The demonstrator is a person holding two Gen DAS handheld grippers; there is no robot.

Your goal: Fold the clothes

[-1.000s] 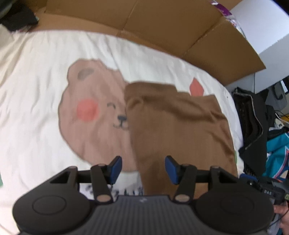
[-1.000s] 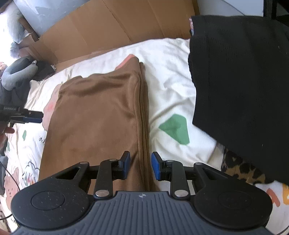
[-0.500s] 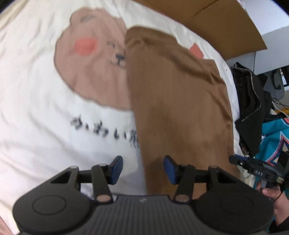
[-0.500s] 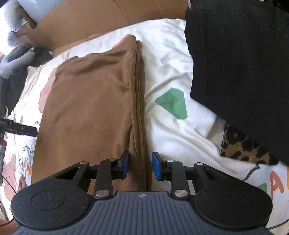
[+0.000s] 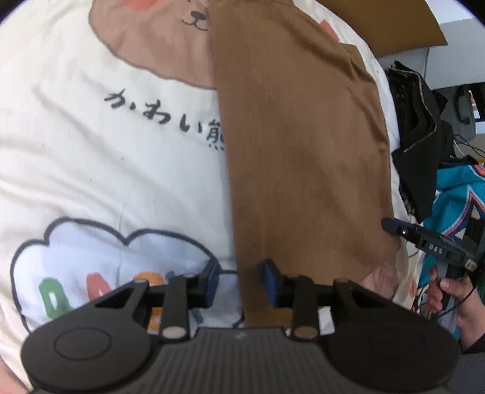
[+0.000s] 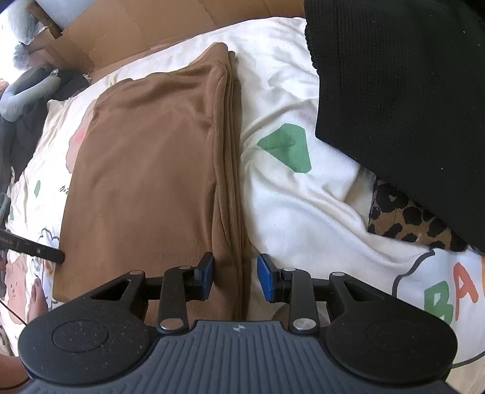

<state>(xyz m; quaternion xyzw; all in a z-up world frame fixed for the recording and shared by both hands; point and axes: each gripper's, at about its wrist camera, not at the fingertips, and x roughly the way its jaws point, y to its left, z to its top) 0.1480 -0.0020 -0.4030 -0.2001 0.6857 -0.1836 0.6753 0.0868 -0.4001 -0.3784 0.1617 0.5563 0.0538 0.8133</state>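
Note:
A brown garment (image 5: 303,145) lies folded in a long strip on a white printed bedsheet (image 5: 91,145). My left gripper (image 5: 241,282) is open at the strip's near left corner, with the cloth edge between the blue pads. In the right wrist view the brown garment (image 6: 151,169) shows stacked layers along its right side. My right gripper (image 6: 235,277) is open at the near right corner, astride those layered edges. The right gripper's tip (image 5: 394,227) shows in the left wrist view, and the left gripper's tip (image 6: 51,254) in the right wrist view.
A black knit garment (image 6: 394,106) and a leopard-print cloth (image 6: 403,218) lie right of the brown one. Flattened cardboard (image 6: 136,27) lines the far side. A dark clothes pile (image 5: 418,145) and a teal garment (image 5: 454,194) sit beyond the bed's right edge.
Both grippers have drawn back along the brown garment to its near end. The right gripper's jaws have opened wider around the layered edge.

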